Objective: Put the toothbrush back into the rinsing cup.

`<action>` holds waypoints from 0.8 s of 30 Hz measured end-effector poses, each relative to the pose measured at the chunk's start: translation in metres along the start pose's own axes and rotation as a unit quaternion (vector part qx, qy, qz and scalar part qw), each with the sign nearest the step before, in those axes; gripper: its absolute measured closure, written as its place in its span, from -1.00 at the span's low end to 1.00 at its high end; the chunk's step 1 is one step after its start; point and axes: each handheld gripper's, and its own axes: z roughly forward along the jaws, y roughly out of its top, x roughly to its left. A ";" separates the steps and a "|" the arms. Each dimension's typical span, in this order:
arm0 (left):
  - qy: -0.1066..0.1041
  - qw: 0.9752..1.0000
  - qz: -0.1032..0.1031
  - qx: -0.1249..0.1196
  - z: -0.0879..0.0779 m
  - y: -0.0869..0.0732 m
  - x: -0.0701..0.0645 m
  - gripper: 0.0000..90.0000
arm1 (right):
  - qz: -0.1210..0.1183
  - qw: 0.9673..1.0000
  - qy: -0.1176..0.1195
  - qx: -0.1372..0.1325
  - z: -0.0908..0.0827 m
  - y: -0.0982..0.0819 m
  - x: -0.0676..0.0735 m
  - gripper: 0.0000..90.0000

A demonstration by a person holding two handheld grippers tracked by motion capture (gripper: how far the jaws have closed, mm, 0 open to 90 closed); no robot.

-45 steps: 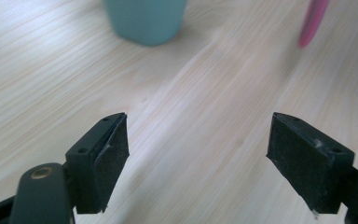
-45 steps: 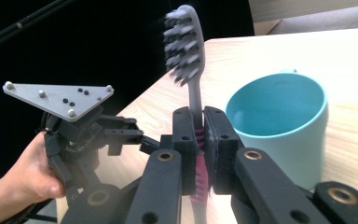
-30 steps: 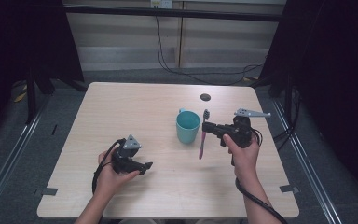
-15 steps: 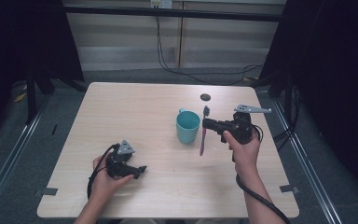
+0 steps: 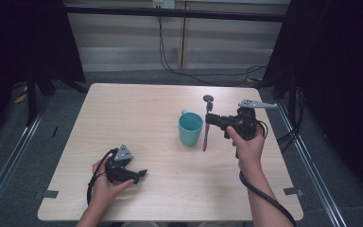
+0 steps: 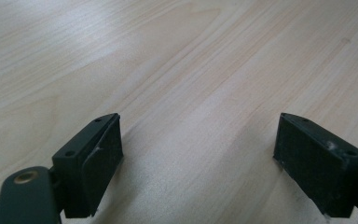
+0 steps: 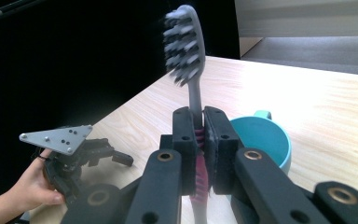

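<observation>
While a toothbrush (image 7: pixel 189 56) is clamped at its neck between the jaws of the right hand-held gripper (image 5: pixel 211 119), it is held upright beside a teal cup (image 5: pixel 190 128), just off the rim on the side nearer that hand-held gripper, bristle end up and pink handle hanging down toward the surface (image 5: pixel 137 118).

Progress, as judged: pick-up of the toothbrush is done; placing it into the cup is not yet done, as the handle is seen outside the rim. Left to do: carrying it over the opening, lowering it in, and letting go.

Left hand-held gripper (image 6: pixel 198 158): jaws spread wide and lately widening, nothing between them, held low over bare wood at the near left, well apart from the cup.

Surface: pale wood-grain top, bare apart from the cup and a small dark round object (image 5: pixel 208 99) near the far edge.

Room: dark curtains at both sides, light wall panels behind, cables hanging down, grey floor.
</observation>
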 end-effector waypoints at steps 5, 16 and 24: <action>-0.001 1.000 0.001 -0.001 0.000 0.000 0.000 -0.68 | -0.005 1.000 -0.001 -0.001 0.000 0.006 0.000 0.86; -0.007 1.000 -0.003 -0.003 0.002 0.000 -0.001 -0.75 | -0.019 1.000 -0.010 -0.008 0.000 0.026 0.003 0.86; -0.006 1.000 0.000 -0.002 0.002 0.000 -0.001 -0.75 | -0.025 1.000 -0.008 -0.016 0.000 0.037 0.005 0.86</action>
